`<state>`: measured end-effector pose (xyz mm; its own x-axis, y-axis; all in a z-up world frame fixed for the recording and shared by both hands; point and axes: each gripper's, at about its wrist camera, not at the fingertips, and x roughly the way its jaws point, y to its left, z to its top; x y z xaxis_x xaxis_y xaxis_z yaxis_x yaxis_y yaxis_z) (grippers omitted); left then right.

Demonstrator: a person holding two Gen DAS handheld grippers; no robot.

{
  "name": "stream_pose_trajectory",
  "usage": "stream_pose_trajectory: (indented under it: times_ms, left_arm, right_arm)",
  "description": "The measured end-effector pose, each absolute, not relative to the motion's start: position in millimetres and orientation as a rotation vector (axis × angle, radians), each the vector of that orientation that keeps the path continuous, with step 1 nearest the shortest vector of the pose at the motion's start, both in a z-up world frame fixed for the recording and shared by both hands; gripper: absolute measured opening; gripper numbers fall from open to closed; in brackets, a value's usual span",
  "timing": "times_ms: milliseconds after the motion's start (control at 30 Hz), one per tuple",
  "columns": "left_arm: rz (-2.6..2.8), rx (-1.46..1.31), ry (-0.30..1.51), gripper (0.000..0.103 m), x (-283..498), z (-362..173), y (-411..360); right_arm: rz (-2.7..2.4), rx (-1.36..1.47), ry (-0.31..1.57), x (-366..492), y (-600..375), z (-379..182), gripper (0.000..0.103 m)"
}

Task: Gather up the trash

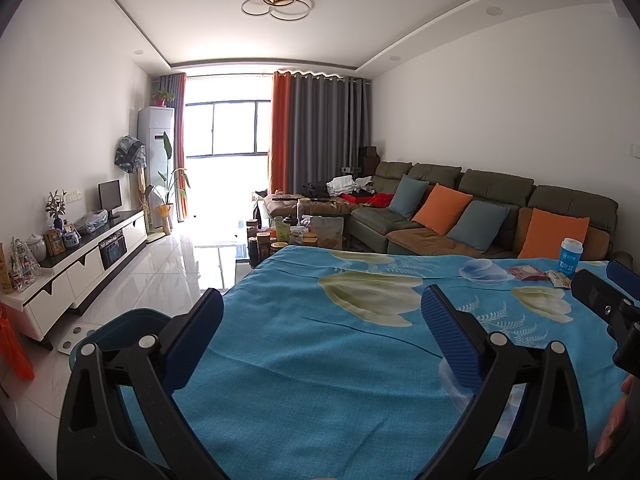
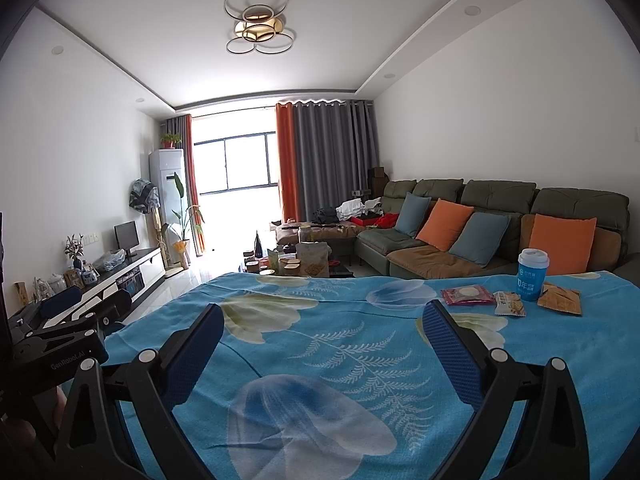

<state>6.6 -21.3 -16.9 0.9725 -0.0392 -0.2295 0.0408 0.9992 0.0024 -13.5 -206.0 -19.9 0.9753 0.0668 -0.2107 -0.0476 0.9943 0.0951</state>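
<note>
A table under a blue floral cloth [image 2: 320, 360] fills the foreground. At its far right stand a blue-and-white paper cup [image 2: 532, 276], a red snack wrapper [image 2: 468, 295], a pale biscuit wrapper [image 2: 509, 304] and an orange-brown wrapper [image 2: 560, 300]. In the left wrist view the cup [image 1: 570, 254] and the red wrapper [image 1: 526, 272] lie far right. My right gripper [image 2: 322, 320] is open over bare cloth, well short and left of the wrappers. My left gripper [image 1: 322, 312] is open too, holding nothing. Each gripper shows at the edge of the other's view: left gripper [image 2: 90, 304], right gripper [image 1: 604, 280].
A teal rounded object [image 1: 120, 324] sits low beside the table's left edge. Beyond the table are a coffee table [image 2: 296, 266] crowded with jars, a green sofa [image 2: 460, 220] with cushions, and a white TV cabinet [image 1: 80, 264] along the left wall. Glossy tiled floor [image 1: 180, 264] lies between.
</note>
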Motion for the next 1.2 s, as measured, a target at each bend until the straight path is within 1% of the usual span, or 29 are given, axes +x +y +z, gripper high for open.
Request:
stream_pose_trajectory:
  times_ms: [867,967,1200]
  left_arm:
    - [-0.060,0.021,0.261,0.097,9.7,-24.9,-25.2]
    - [-0.080,0.019,0.324,0.097,19.8,-27.3,-26.7]
    - [-0.108,0.089,0.590,0.097,92.6,-45.8,-31.4]
  right_arm:
    - [0.047,0.099,0.224,-13.1,-206.6,-22.8,0.096]
    - [0.043,0.103,0.232,-12.3,-208.9,-24.8,0.096]
    - [-0.003,0.134,0.334,-0.4,-242.5,-32.9,0.096]
